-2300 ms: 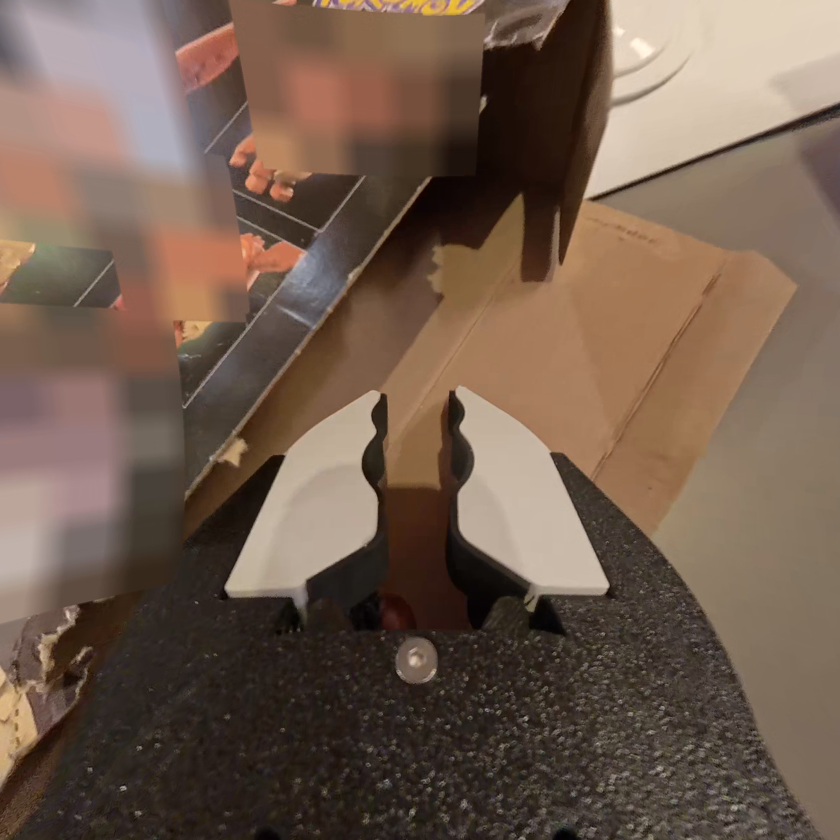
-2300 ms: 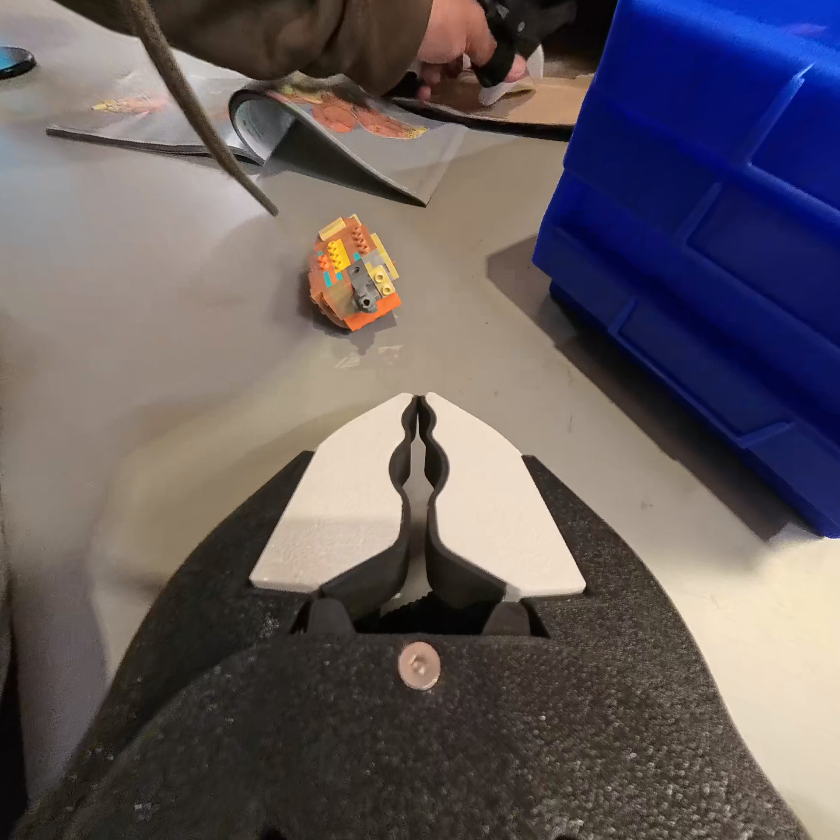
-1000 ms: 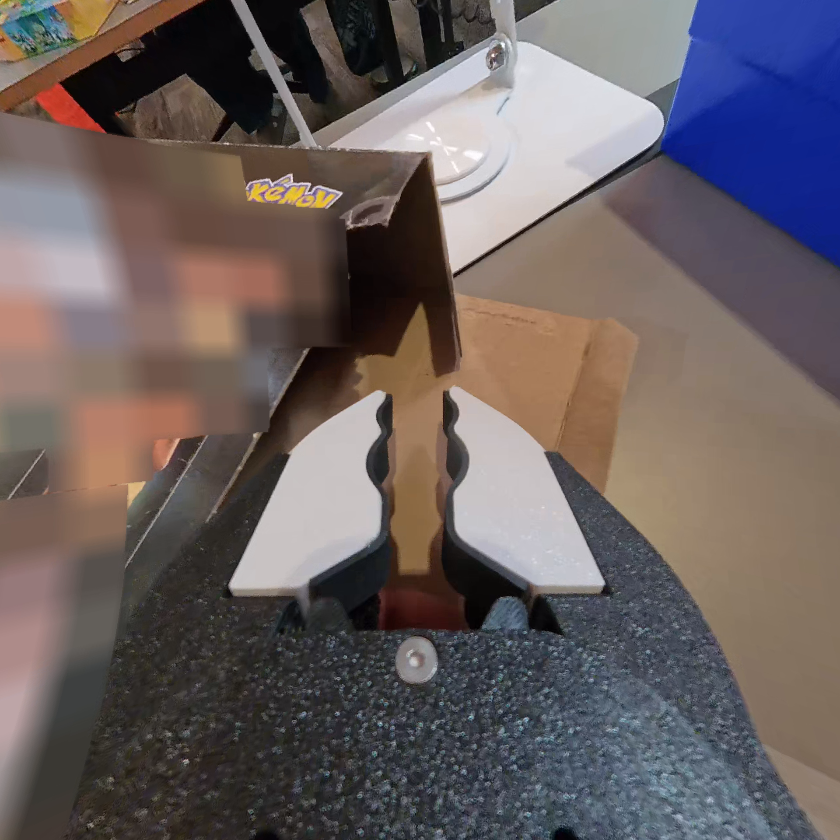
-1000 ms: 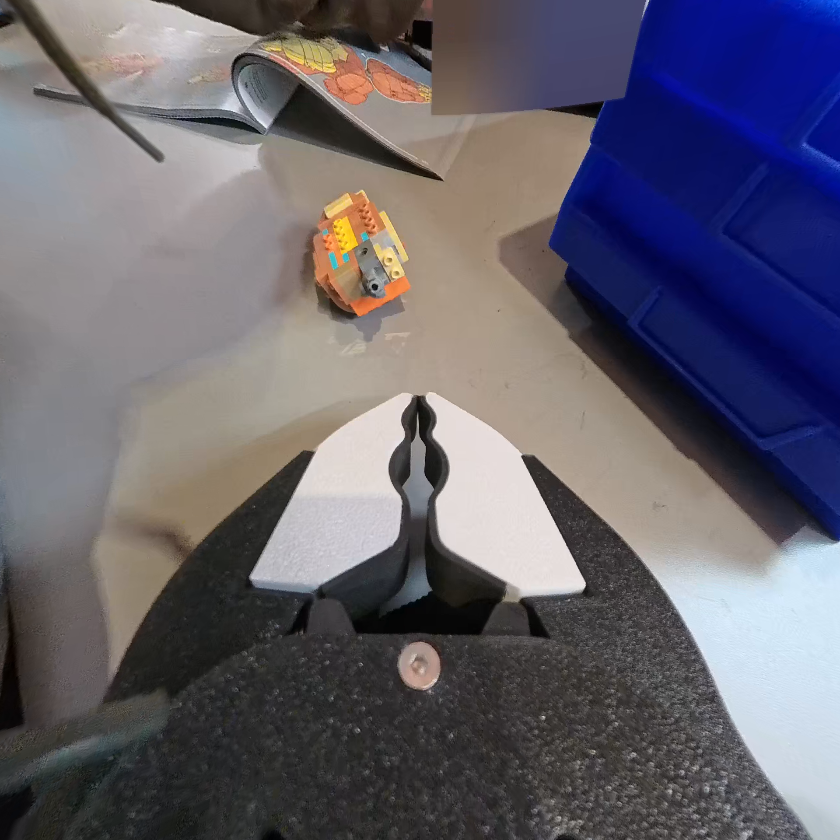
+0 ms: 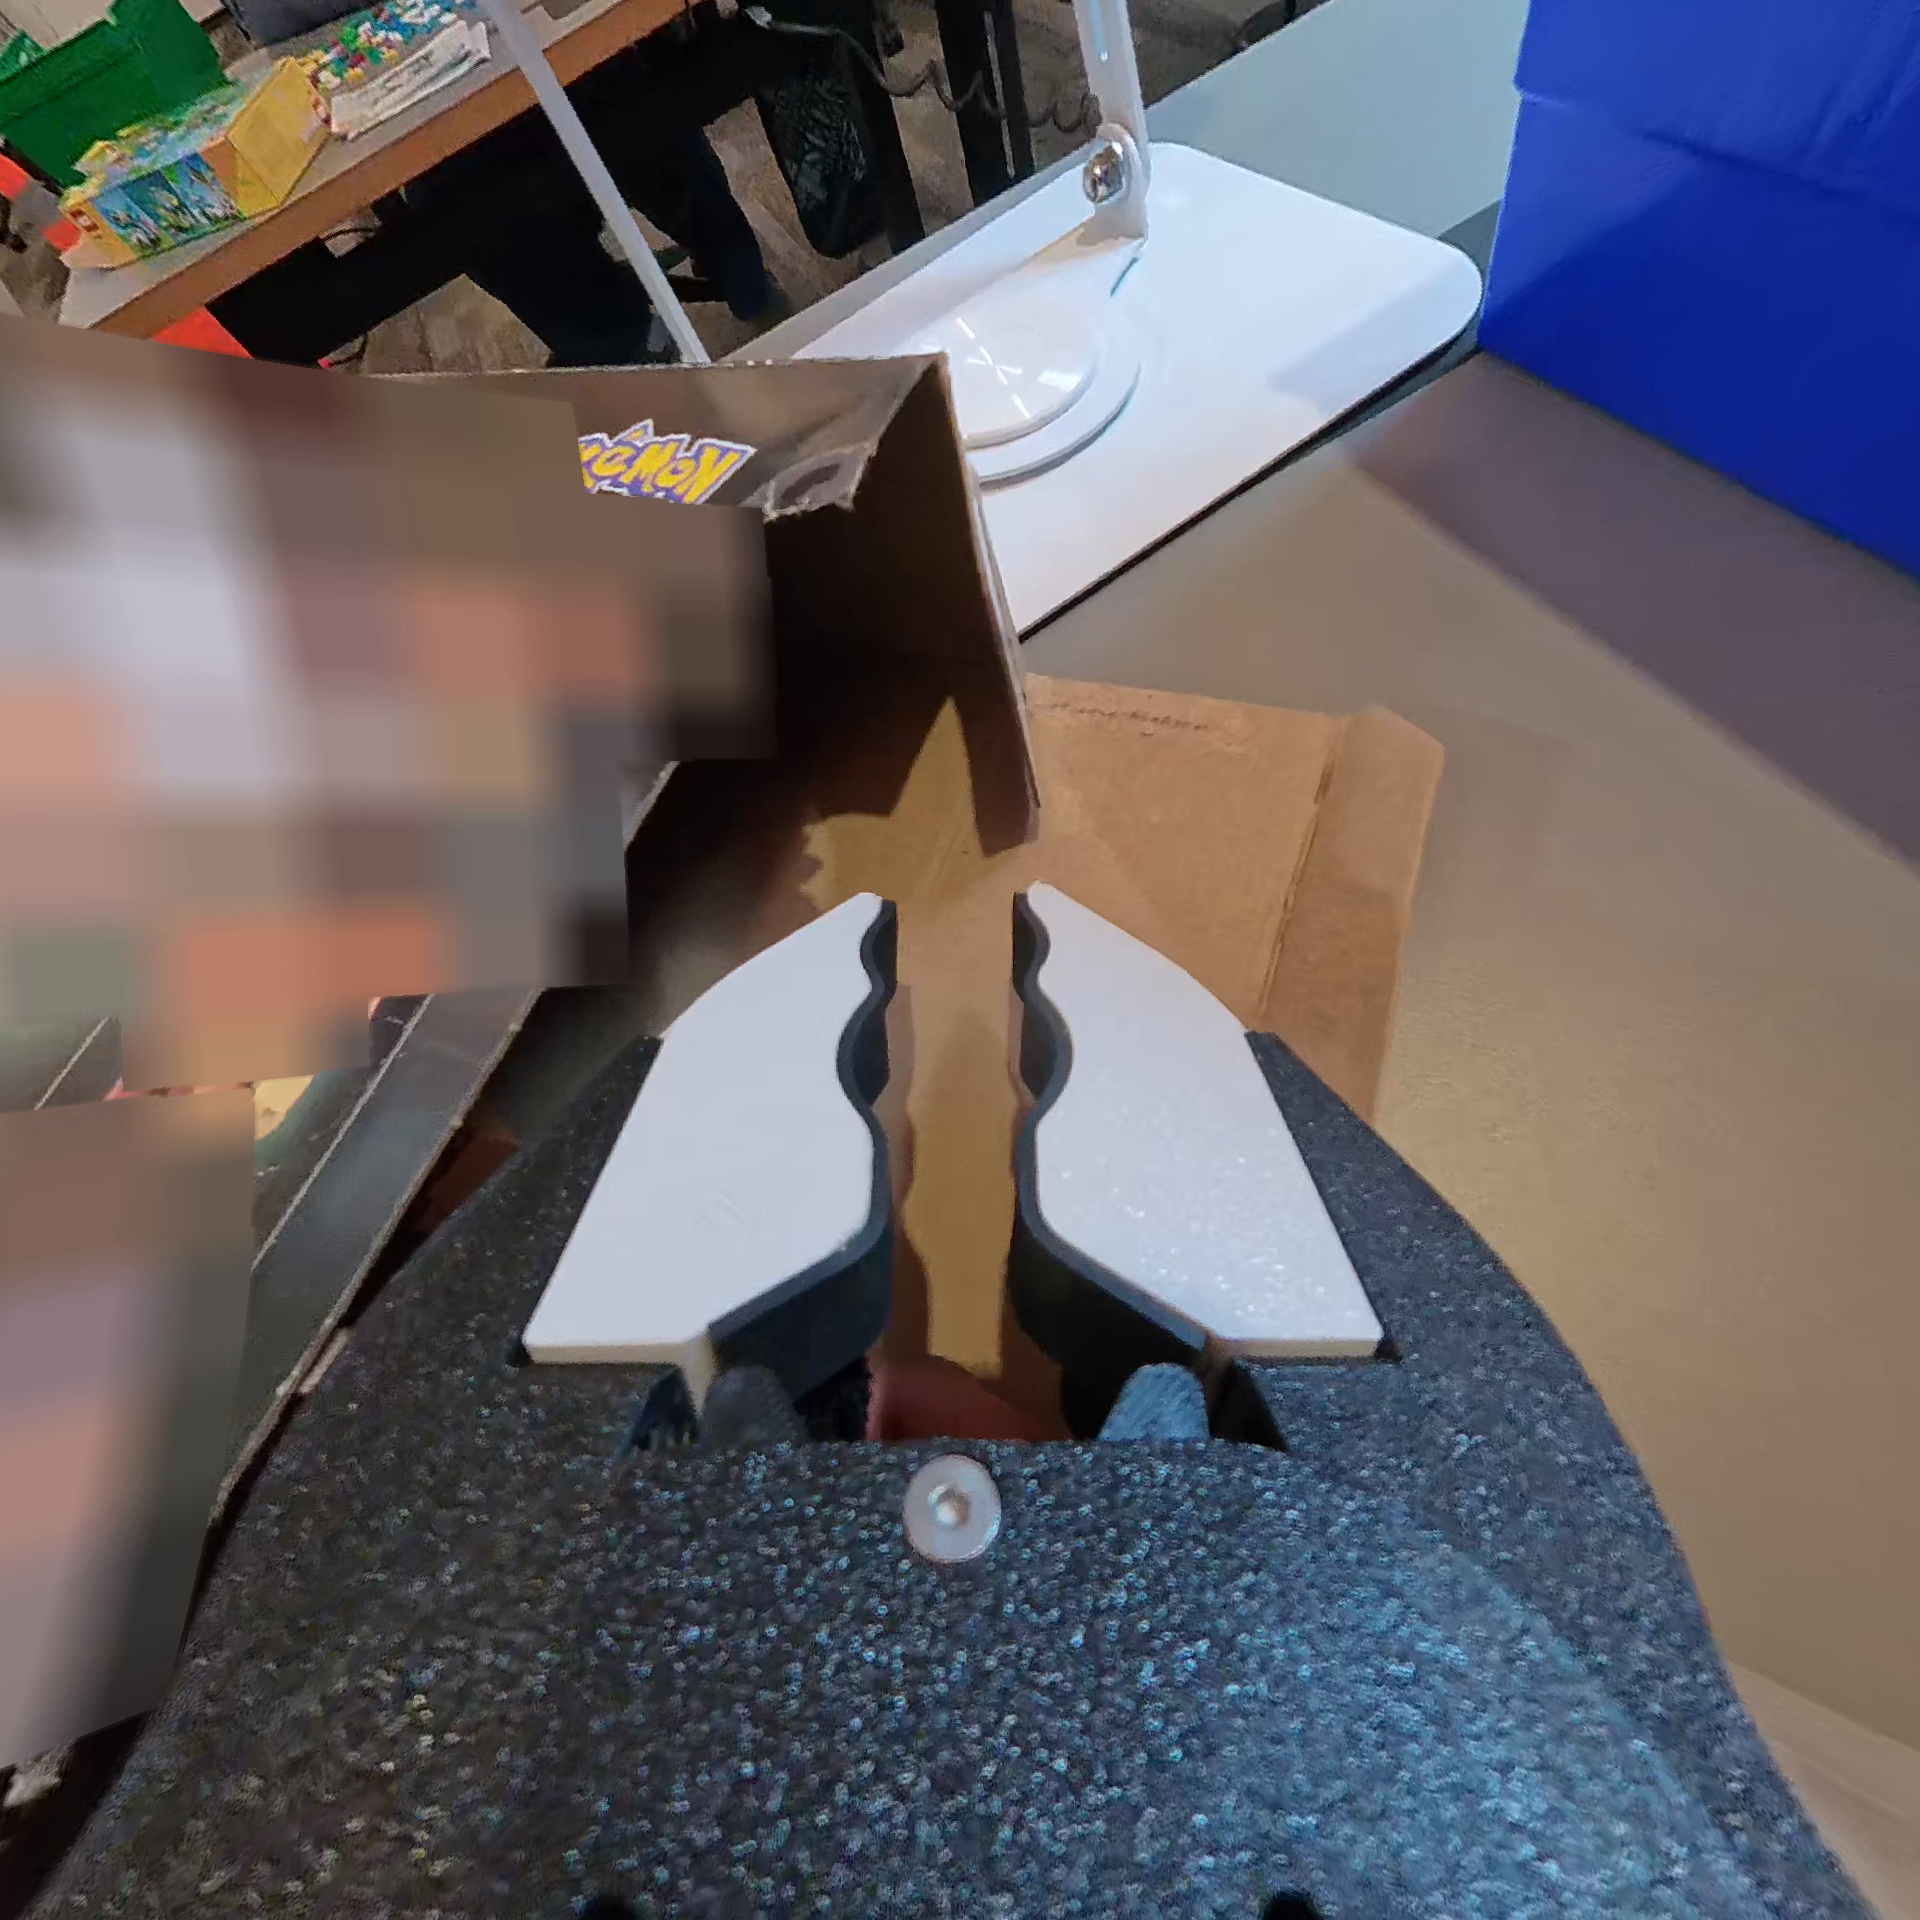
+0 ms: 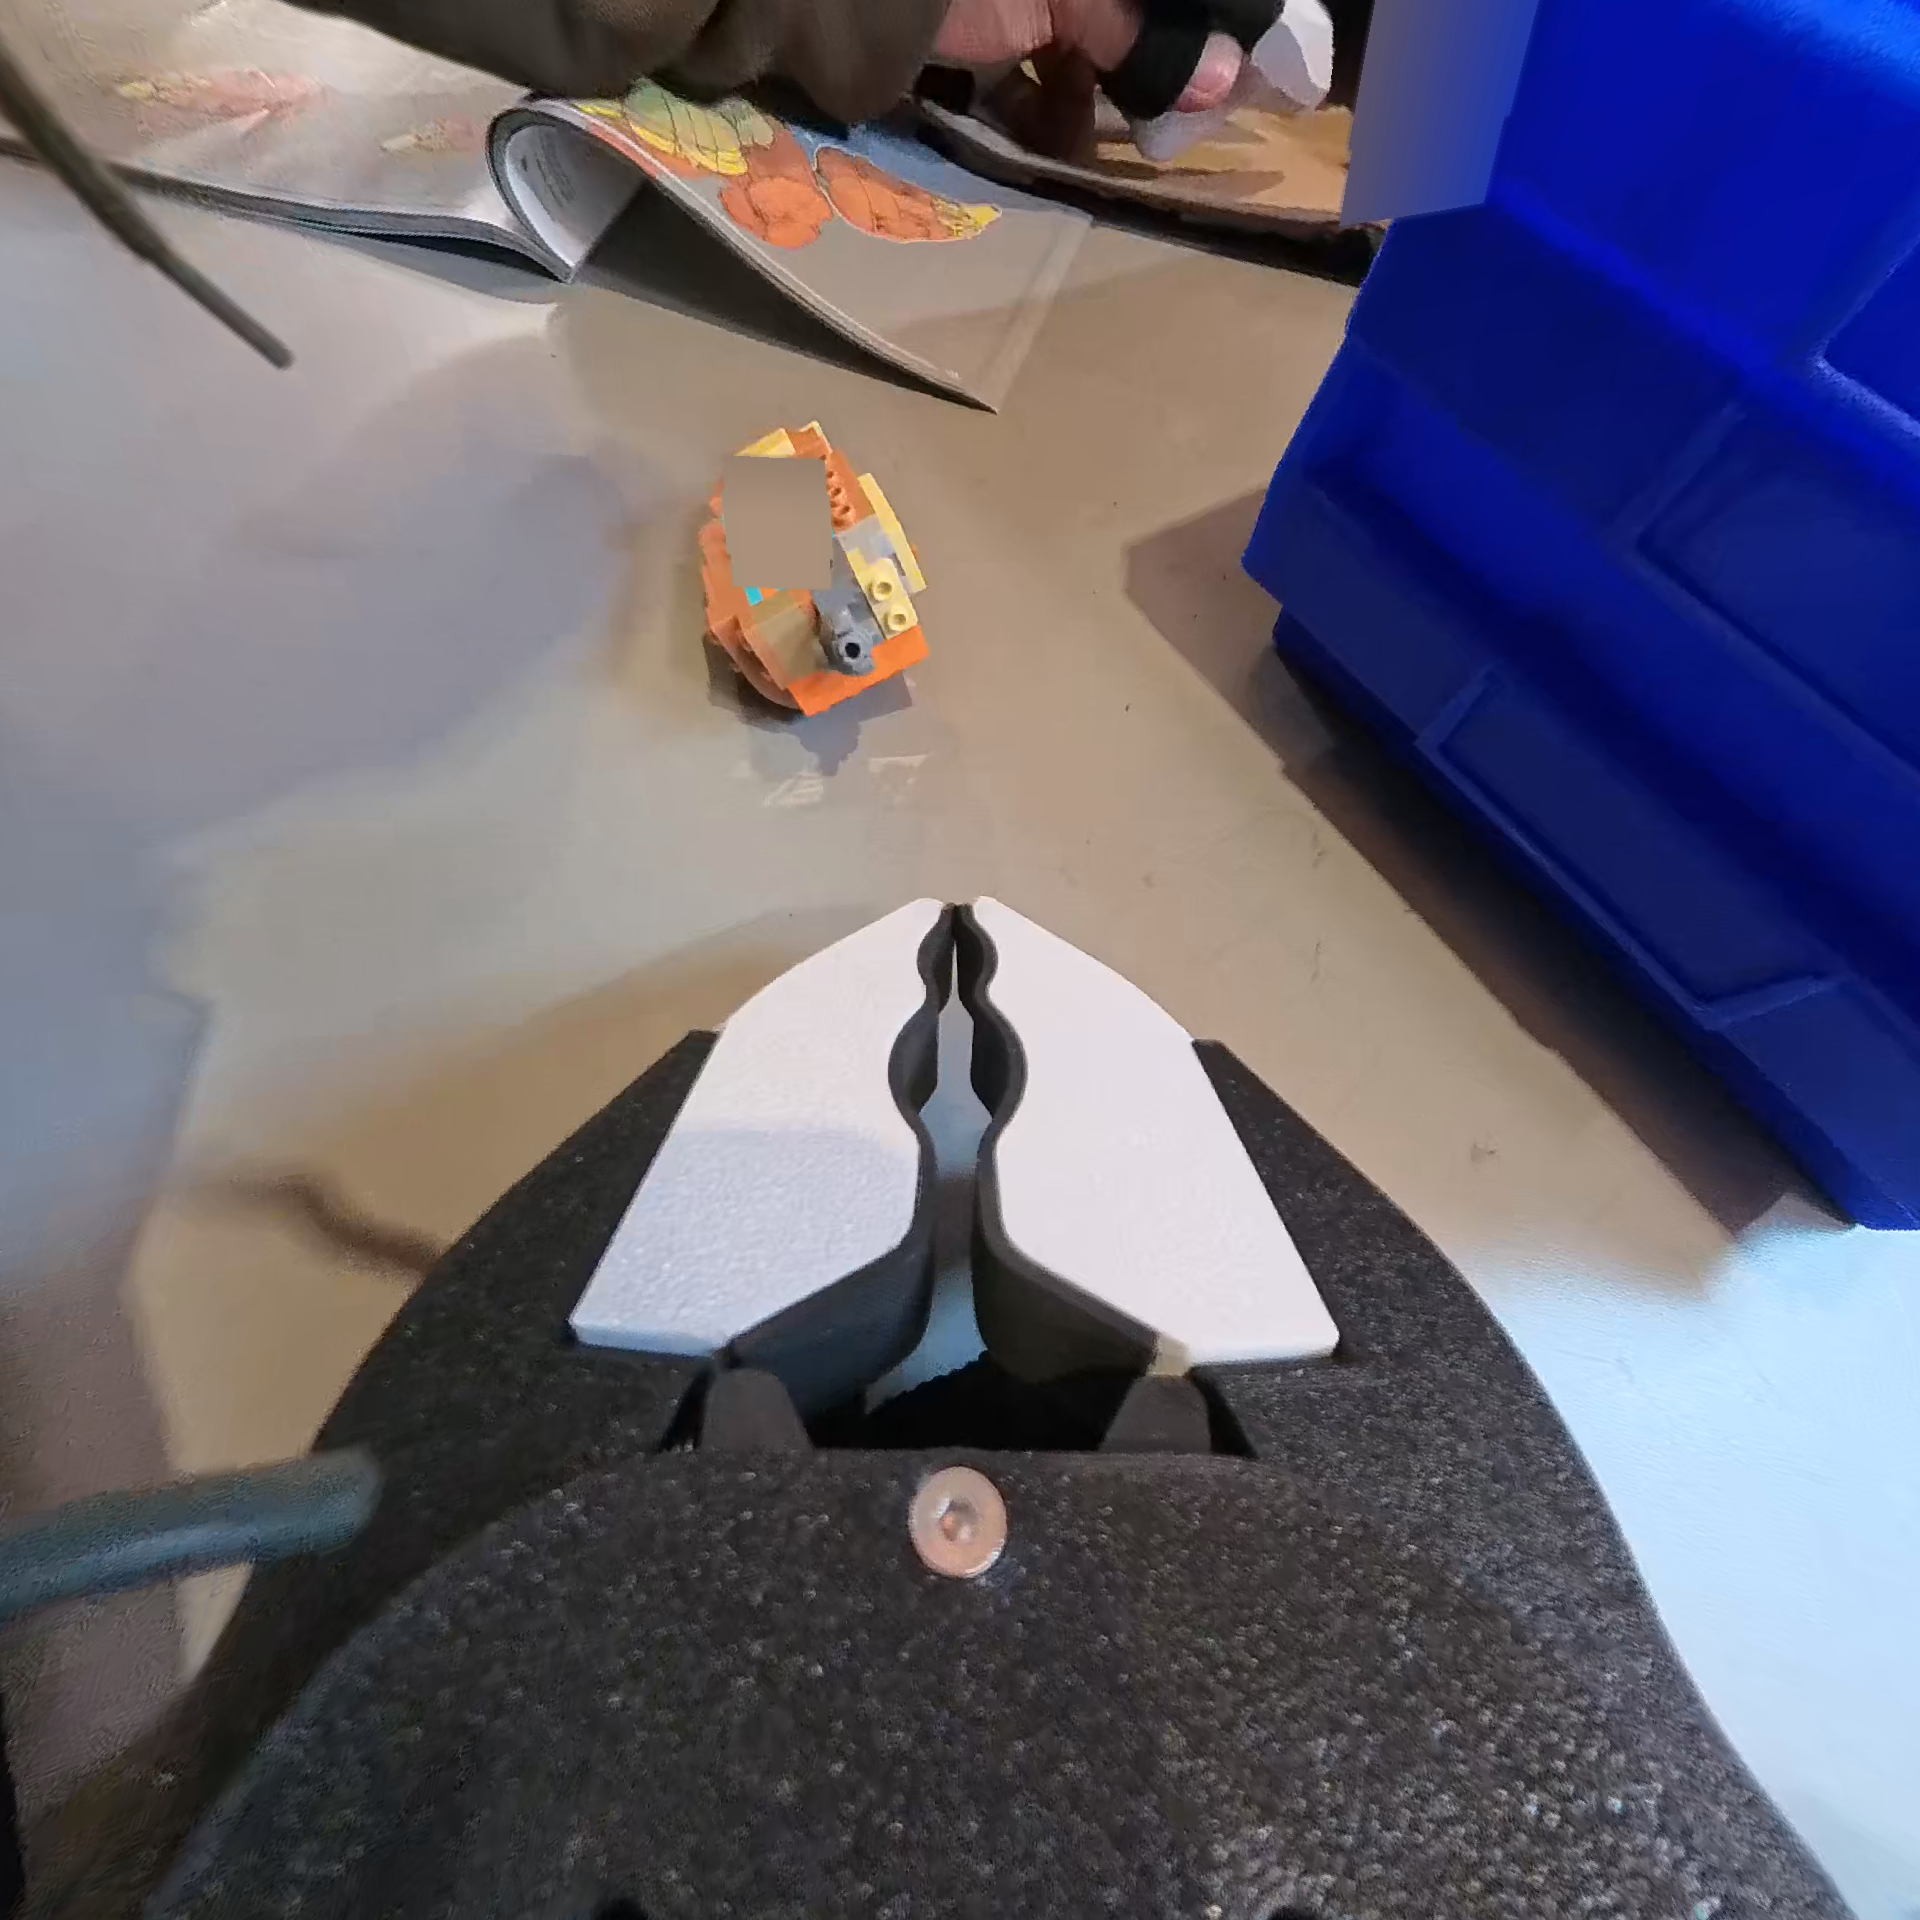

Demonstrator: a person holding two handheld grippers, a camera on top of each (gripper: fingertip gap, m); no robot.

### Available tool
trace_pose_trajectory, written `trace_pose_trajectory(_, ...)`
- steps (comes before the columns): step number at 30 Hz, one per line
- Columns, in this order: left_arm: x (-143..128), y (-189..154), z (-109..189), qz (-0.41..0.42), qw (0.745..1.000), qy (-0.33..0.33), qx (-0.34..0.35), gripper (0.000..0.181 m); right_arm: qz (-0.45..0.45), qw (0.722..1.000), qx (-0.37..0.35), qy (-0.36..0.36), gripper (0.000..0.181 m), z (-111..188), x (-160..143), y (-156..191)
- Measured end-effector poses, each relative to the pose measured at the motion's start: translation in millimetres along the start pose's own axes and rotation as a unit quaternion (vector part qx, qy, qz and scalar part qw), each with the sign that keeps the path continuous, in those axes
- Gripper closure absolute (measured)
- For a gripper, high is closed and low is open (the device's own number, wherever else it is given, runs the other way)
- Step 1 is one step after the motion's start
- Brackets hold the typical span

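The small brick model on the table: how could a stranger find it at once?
Start at the big blue bin on the grey table. Left of it, before the open booklet, lies the brick model, ahead of the right gripper. Only it is orange, studded bricks.

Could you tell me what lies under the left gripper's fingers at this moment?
Under the left gripper lies a flattened brown cardboard box on the grey table. Its flap stands up just ahead. The gripper body hides whatever lies nearer.

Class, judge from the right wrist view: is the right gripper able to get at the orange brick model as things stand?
Probably yes. The right gripper points at the brick model across bare table; the blue bin stands aside. Its jaws are shut.
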State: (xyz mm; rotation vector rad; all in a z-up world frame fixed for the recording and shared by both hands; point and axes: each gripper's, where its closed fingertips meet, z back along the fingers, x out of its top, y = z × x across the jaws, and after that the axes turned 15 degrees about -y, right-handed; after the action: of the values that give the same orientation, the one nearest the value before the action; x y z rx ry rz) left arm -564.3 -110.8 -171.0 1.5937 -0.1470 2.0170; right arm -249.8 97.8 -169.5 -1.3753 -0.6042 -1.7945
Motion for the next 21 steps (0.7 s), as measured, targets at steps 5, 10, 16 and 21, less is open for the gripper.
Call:
trace_pose_trajectory(5,4.0,2.8,2.6,-0.003,1.0,-0.02,0.015,0.16,0.006,1.0,-0.007,-0.002,0.181,0.0,0.6,-1.0)
trace_pose_trajectory(10,4.6,-5.2,3.1,-0.062,0.998,-0.026,0.018,0.16,0.018,1.0,-0.014,-0.003,0.181,-0.1,0.9,-1.0)
trace_pose_trajectory(16,4.5,-6.4,2.9,-0.071,0.997,-0.026,0.018,0.159,0.037,0.999,-0.02,-0.008,0.181,0.3,2.3,-0.3)
trace_pose_trajectory(21,7.8,1.9,4.5,0.003,0.999,-0.037,0.011,0.157,0.064,0.997,-0.031,-0.024,0.181,2.4,6.5,1.2)
